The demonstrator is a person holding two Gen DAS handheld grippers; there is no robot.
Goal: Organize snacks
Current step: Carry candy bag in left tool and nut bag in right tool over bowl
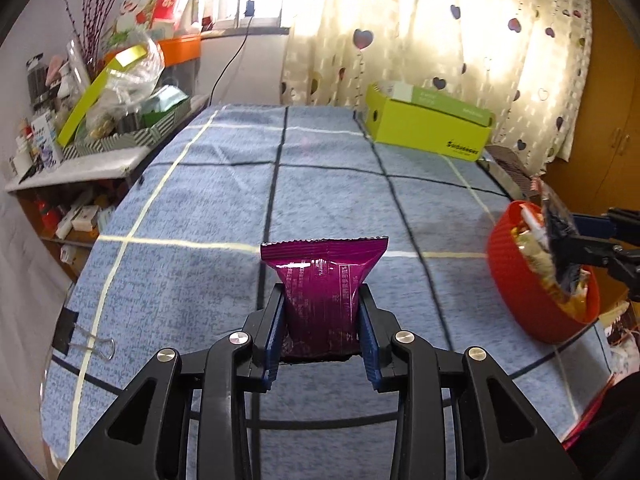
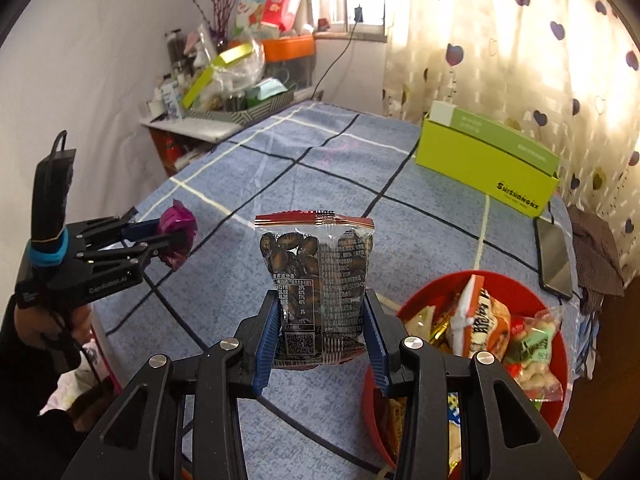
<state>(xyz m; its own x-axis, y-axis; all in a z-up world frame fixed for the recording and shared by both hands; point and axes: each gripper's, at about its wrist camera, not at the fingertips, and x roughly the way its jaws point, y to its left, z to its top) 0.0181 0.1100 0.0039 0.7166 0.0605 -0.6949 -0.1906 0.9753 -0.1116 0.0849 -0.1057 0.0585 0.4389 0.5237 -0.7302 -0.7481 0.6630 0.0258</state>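
My left gripper point(image 1: 323, 296) is shut on a purple snack packet point(image 1: 324, 268), held upright above the blue checked tablecloth point(image 1: 200, 208). My right gripper point(image 2: 320, 300) is shut on a clear packet of dark seeds point(image 2: 316, 256), just left of a red bowl point(image 2: 520, 282) filled with several wrapped snacks. In the left wrist view the right gripper point(image 1: 592, 252) hangs over the red bowl point(image 1: 508, 280) with its dark packet point(image 1: 560, 240). In the right wrist view the left gripper point(image 2: 176, 240) shows at far left, a hand on its grip, the purple packet point(image 2: 178, 222) in its fingers.
A lime-green cardboard box point(image 1: 428, 128) stands at the table's far right. A dark phone point(image 2: 554, 256) and a brown cloth point(image 2: 596, 256) lie by the right edge. A binder clip point(image 1: 92, 346) holds the cloth at the near left. A cluttered shelf point(image 1: 100, 120) stands left of the table.
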